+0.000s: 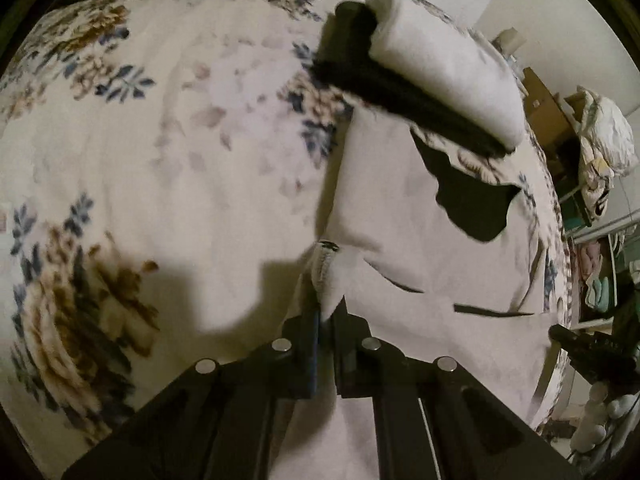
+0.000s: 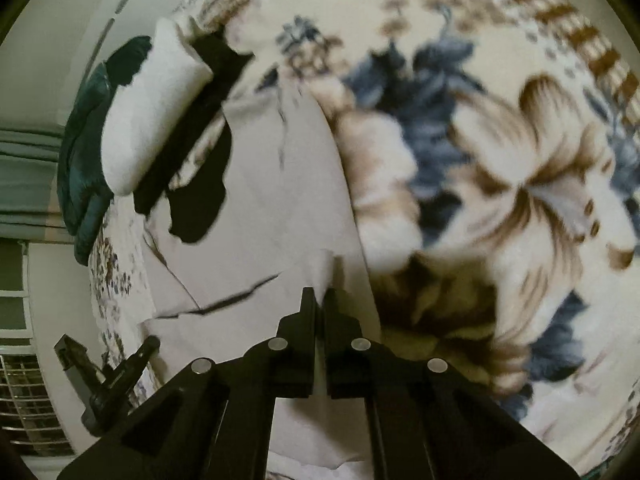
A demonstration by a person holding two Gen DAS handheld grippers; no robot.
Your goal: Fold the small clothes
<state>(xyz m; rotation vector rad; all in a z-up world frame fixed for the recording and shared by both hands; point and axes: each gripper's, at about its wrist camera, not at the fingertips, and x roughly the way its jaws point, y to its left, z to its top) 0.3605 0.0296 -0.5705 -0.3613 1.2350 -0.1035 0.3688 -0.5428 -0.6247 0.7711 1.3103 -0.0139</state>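
A pale white garment point(image 1: 420, 232) with black markings lies spread on a floral blanket point(image 1: 140, 140). My left gripper point(image 1: 330, 312) is shut on the garment's near left edge, by a ribbed hem. My right gripper point(image 2: 320, 300) is shut on the same garment point(image 2: 272, 200) at its near right edge. Both hold the cloth a little above the blanket. Beyond it lies a stack of folded clothes: a white piece point(image 1: 448, 76) on a black piece point(image 1: 384, 84). The stack also shows in the right wrist view point(image 2: 148, 120). Each gripper shows at the edge of the other's view.
A dark green cloth point(image 2: 88, 168) lies at the blanket's far side. Cardboard boxes point(image 1: 548, 112) and a bundle of bags point(image 1: 604, 140) stand beyond the bed's right edge. The other gripper shows at low right point(image 1: 592, 356) and at low left point(image 2: 112, 380).
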